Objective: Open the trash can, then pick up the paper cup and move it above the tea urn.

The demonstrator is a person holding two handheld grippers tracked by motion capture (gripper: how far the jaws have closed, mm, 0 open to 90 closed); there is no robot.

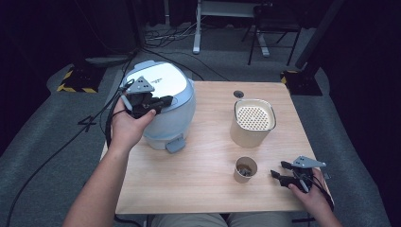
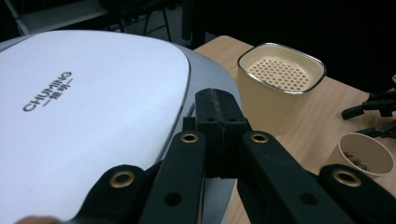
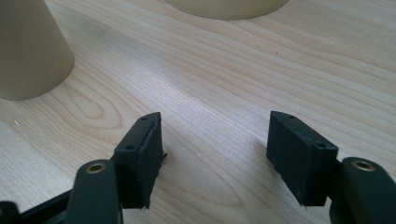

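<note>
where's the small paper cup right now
In the high view the small paper cup stands on the table near its front edge, right of centre, just in front of the cream container and beside the open right gripper.

The word "CHUMING" is showing in grey capitals on the white lid [image 2: 93, 107] of the cooker [image 1: 163, 106], at the left of the left gripper view, running slightly uphill to the right. Just under it a short line of smaller characters, flanked by dashes, is sitting, too small to read. In the high view the same marking is appearing as a tiny dark smudge on the lid, upper left of the frame, and cannot be read there.
</note>
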